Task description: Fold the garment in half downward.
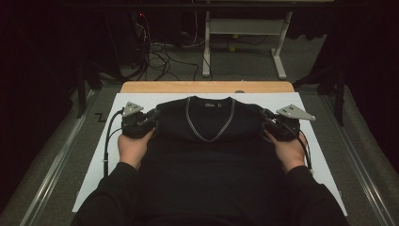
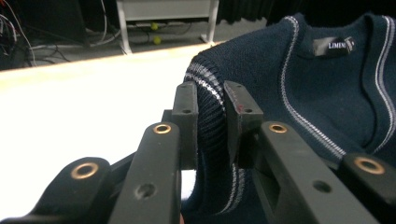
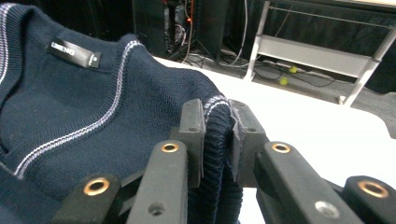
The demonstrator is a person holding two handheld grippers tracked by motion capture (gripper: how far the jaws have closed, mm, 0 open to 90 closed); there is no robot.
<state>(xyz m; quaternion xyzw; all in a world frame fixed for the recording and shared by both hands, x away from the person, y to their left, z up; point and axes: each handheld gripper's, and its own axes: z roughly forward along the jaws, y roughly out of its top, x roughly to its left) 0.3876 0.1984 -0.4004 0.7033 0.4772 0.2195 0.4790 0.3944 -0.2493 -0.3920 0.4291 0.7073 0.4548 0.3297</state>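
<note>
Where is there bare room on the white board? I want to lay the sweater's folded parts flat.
Bare strips of white board lie left of the left gripper and right of the right gripper. The sweater crowds the middle.

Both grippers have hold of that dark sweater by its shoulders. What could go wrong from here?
Each gripper pinches only a narrow ribbed fold: the left gripper and the right gripper grip the sweater near its edges, so the knit might slip out if pulled hard. Uneven pulling could skew or stretch it. The sweater's lower part lies toward the person's sleeves, so it might drag or bunch there.
</note>
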